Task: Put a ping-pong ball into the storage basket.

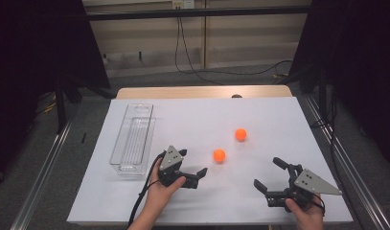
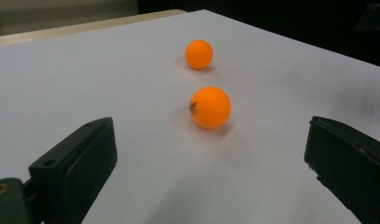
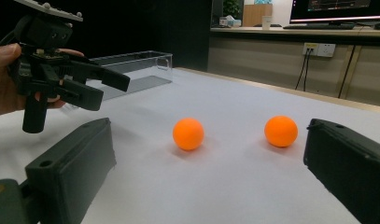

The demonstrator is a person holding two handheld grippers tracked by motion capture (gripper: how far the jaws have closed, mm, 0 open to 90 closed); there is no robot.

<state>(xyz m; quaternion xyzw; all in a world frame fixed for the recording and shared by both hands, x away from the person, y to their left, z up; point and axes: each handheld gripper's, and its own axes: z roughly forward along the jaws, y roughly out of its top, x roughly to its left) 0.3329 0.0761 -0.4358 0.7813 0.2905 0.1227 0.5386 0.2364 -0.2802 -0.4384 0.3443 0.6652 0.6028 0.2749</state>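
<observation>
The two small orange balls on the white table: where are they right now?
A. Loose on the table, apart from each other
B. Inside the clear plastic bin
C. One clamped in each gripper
A: the nearer orange ball and the farther orange ball lie apart on the white table, outside the clear plastic bin; both the left gripper and the right gripper are open and empty.

Two balls lie apart on the white sheet (image 1: 259, 110) that covers the table. The nearer ball (image 1: 219, 155) sits about mid-table; the farther ball (image 1: 240, 134) lies behind it and a little to its right. Off to the left, along the sheet's left side, stands the clear bin (image 1: 132, 139), its long side running away from the person. The left gripper (image 1: 195, 171) sits just right of the bin's near end, in front and left of the nearer ball. The right gripper (image 1: 269, 175) is at the near right, well apart from both balls.
</observation>
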